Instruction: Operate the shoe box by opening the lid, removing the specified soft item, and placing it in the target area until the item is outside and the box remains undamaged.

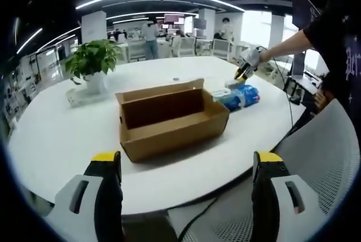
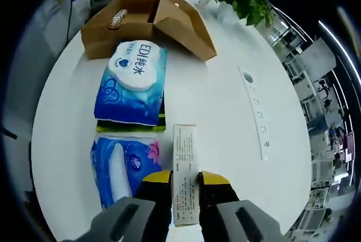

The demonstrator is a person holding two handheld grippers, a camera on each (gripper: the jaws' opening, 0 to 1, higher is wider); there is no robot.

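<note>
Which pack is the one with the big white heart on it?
Find the open cardboard shoe box on the white table. The soft pack lies right next to it. Unlike the flowery blue pack nearer the right tongs, it carries a white heart label.

Potted green plant [image 1: 92,64] in white pot on white round table [image 1: 56,135], far side. Grey mesh chair [image 1: 333,157] at table's near edge. Office desks and standing people in background under ceiling light strips.
</note>
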